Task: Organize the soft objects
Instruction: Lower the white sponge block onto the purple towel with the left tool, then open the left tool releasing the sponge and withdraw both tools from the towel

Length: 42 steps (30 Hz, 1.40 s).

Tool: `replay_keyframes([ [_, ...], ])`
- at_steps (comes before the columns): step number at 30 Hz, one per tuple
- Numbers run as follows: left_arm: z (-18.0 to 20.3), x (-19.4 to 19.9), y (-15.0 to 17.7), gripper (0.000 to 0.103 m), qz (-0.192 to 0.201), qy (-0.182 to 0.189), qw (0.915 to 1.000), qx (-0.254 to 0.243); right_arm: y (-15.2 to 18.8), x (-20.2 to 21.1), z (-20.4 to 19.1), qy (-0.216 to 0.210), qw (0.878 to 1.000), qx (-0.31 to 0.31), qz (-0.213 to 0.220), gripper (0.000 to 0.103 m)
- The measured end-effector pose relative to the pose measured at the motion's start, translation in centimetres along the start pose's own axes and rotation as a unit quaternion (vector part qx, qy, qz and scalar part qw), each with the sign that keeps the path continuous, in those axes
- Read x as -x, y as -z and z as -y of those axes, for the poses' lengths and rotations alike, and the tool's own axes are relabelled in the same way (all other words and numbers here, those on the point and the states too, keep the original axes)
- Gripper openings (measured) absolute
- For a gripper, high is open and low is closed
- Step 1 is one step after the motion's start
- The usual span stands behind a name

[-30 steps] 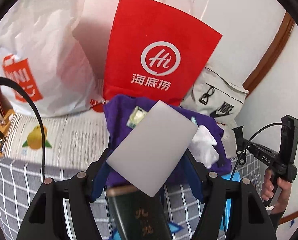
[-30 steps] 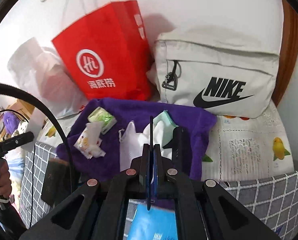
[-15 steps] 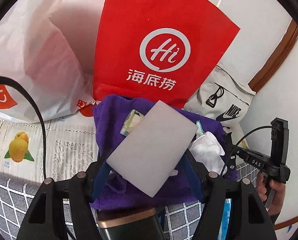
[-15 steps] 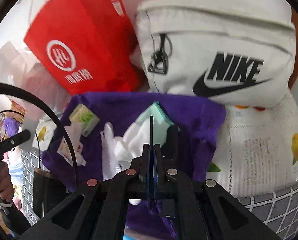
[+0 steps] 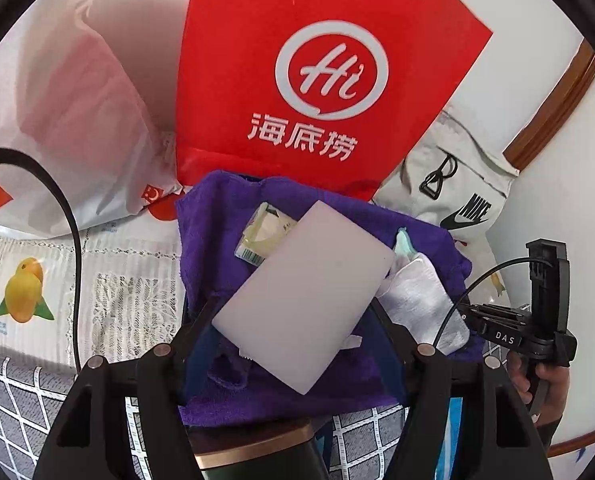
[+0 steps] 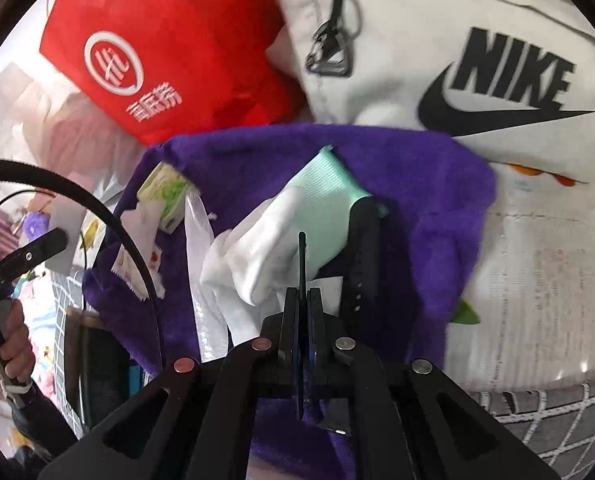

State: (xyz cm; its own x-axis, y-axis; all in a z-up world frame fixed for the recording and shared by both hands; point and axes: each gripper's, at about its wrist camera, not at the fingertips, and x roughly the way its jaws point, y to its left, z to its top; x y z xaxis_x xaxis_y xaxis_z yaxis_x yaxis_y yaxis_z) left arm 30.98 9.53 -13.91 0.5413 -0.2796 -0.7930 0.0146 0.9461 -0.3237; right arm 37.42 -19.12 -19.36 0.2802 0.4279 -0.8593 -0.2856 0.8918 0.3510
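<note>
My left gripper (image 5: 297, 320) is shut on a white foam block (image 5: 303, 300), held tilted above a purple towel (image 5: 213, 216). On the towel lie a green tissue pack (image 5: 263, 234), a white sock with a mint cuff (image 6: 281, 232) and a clear plastic packet (image 5: 421, 300). My right gripper (image 6: 302, 280) is shut on a thin dark blue flat piece (image 6: 302, 264), seen edge-on, just above the sock. A black strap (image 6: 361, 256) lies to its right on the towel. A small snack wrapper (image 6: 137, 264) lies at the towel's left edge.
A red paper bag (image 5: 321, 80) stands behind the towel. A white plastic bag (image 5: 57, 120) is at its left and a pale Nike bag (image 6: 477, 60) at its right. A dark green bottle with a gold band (image 5: 257, 448) stands under the left gripper. A fruit-print cloth (image 5: 37, 288) covers the surface.
Both grippers have moved forward over the purple towel; the bags loom larger. The right gripper has come down close to the white sock. Both grips are unchanged.
</note>
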Motion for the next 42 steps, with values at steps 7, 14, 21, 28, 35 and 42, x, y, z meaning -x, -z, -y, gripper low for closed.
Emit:
replay_keyframes([
  [7,0.6,-1.6,0.4,0.068,-0.017,0.002,0.9999,-0.003,0.1,-0.2,0.1,0.014,1.000,0.001,-0.005,0.011],
  [14,1.9,-3.7,0.9,0.068,-0.044,-0.008,0.9987,-0.023,0.2,2.6,-0.8,0.044,0.998,0.027,0.038,0.046],
  [21,3.4,-4.7,1.3,0.068,-0.047,0.012,0.9981,-0.037,0.2,4.0,-0.6,0.029,0.998,0.019,0.054,0.046],
  [28,5.7,-5.7,2.3,0.069,-0.049,0.009,0.9956,-0.079,0.4,4.2,-0.3,0.027,0.998,0.017,0.053,0.046],
  [35,5.9,-6.6,2.5,0.072,-0.070,0.008,0.9943,-0.080,0.2,3.3,-0.9,0.024,0.998,0.024,0.046,0.046],
  [42,5.7,-5.0,2.1,0.077,-0.053,0.004,0.9955,-0.078,0.1,3.5,-1.3,0.023,0.998,0.026,0.042,0.046],
])
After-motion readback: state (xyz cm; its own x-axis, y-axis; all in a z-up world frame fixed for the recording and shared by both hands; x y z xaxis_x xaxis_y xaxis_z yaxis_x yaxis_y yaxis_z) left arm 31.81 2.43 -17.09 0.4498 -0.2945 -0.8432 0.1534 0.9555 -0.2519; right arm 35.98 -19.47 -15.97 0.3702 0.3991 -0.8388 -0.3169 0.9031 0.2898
